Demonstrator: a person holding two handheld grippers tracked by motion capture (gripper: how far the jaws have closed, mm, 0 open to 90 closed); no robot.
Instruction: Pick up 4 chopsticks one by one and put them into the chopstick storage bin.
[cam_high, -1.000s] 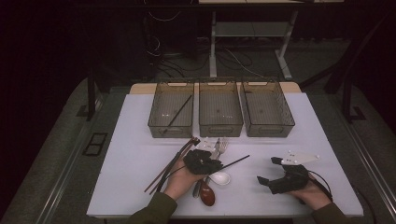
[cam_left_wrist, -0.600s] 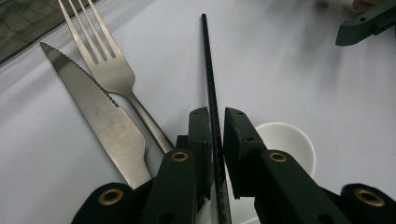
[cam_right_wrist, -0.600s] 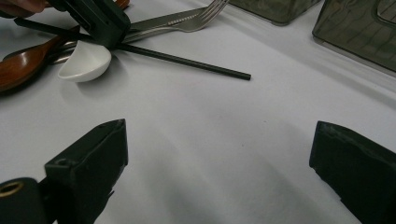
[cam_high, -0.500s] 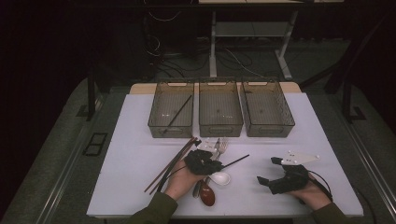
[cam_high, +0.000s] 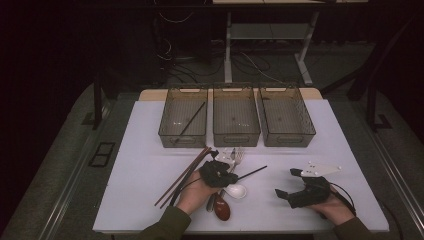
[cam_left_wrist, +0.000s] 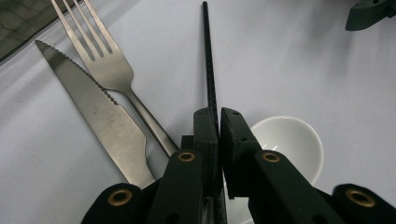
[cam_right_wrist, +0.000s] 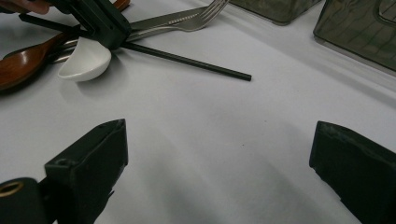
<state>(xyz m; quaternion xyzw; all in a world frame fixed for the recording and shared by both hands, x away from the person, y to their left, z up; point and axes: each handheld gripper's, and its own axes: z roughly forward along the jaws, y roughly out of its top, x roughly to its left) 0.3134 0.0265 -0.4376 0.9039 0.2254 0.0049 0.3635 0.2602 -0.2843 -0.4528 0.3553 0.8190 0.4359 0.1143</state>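
Left gripper (cam_left_wrist: 218, 122), near centre of the table (cam_high: 140, 165): jaws have just been closing and now clamp a black chopstick (cam_left_wrist: 208, 60), between fork (cam_left_wrist: 100, 56) and white spoon (cam_left_wrist: 292, 140). Right gripper (cam_high: 289, 183), near right: jaws wide apart, nothing between.

No legible text, label, brand mark, number or sign is found on any surface inspected, including the three smoky translucent plastic bins (cam_high: 235, 117), the stainless steel fork (cam_left_wrist: 105, 60) and serrated knife (cam_left_wrist: 95, 112), and the white ceramic spoon (cam_right_wrist: 86, 59).
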